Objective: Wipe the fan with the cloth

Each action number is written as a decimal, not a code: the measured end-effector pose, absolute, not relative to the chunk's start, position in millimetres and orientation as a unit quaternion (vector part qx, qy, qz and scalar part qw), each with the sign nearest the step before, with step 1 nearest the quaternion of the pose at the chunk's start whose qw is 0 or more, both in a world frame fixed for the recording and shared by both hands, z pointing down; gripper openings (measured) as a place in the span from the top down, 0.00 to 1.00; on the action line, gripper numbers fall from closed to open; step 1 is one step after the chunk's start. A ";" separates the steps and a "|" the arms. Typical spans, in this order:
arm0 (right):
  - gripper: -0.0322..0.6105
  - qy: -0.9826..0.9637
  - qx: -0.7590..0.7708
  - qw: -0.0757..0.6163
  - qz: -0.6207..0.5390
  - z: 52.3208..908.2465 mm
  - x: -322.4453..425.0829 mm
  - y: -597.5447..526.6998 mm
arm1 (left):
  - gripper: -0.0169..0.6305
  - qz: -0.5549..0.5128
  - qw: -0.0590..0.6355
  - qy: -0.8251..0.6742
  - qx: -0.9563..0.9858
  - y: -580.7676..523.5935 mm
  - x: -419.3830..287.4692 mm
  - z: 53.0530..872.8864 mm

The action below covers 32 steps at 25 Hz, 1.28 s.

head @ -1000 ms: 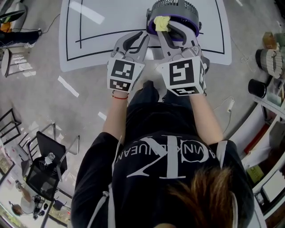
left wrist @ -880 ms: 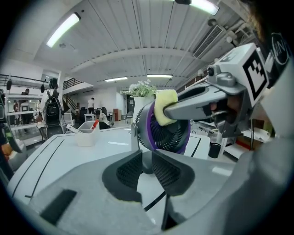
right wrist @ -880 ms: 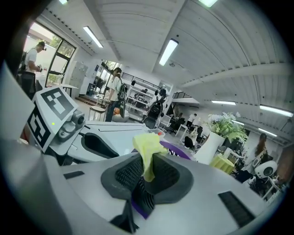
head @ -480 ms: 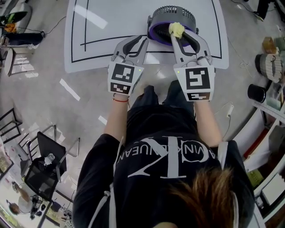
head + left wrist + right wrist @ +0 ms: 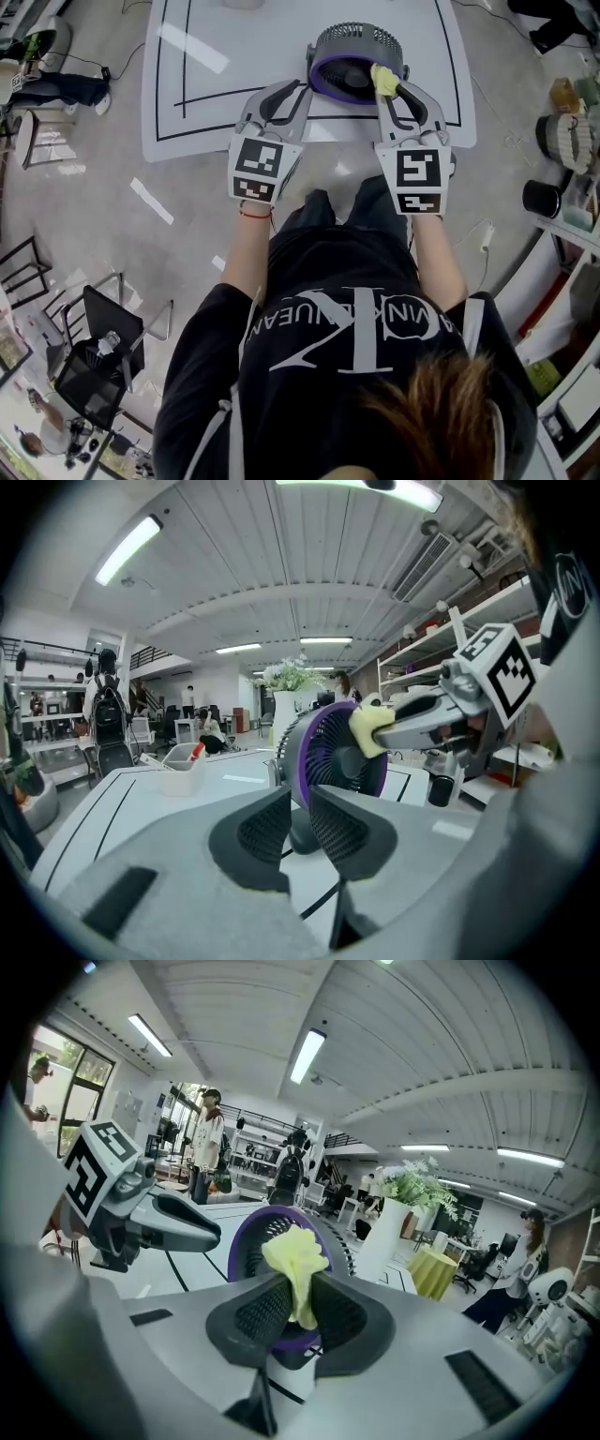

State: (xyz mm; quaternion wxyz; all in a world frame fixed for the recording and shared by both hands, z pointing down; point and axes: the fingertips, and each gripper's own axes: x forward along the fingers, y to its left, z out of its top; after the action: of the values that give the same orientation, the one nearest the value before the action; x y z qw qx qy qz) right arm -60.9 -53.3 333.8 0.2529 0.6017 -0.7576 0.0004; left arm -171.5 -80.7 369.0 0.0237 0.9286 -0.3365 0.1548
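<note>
Small round fan upright on the table, with a yellow cloth at its rim.

The fan (image 5: pixel 356 61) has a dark grey ribbed cage, a broad purple ring round its front and a dark hub in the middle. It stands on a short dark foot near the front edge of the white table (image 5: pixel 216 84), its face turned toward the person. The cloth (image 5: pixel 383 79) is pale yellow, soft and bunched into a crumpled wad. It is pinched between the jaws of the right gripper (image 5: pixel 384 86), its loose end sticking up above the pads, and it lies against the purple ring on the fan's right side, as the head view shows it.
</note>
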 end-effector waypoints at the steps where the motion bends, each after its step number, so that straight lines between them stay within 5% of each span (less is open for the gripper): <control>1: 0.86 -0.756 0.602 0.256 0.001 335.6 -59.5 -52.0 | 0.87 0.154 0.022 -0.337 0.929 -80.7 -171.7 366.7; 9: 0.86 -0.770 0.584 0.256 0.018 337.3 -58.1 -39.7 | 0.96 0.129 0.020 -0.348 0.928 -80.2 -180.8 341.6; 32: 0.86 -0.791 0.596 0.137 -0.030 258.1 -38.9 -19.9 | 0.96 -0.013 0.020 -0.434 0.901 -78.5 -238.1 255.5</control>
State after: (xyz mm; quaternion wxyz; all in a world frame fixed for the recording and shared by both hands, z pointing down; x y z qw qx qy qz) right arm -38.9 -19.9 258.1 0.1367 0.5956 -0.7910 -0.0303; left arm -238.1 -78.5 255.5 0.0197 0.9007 -0.4338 -0.0128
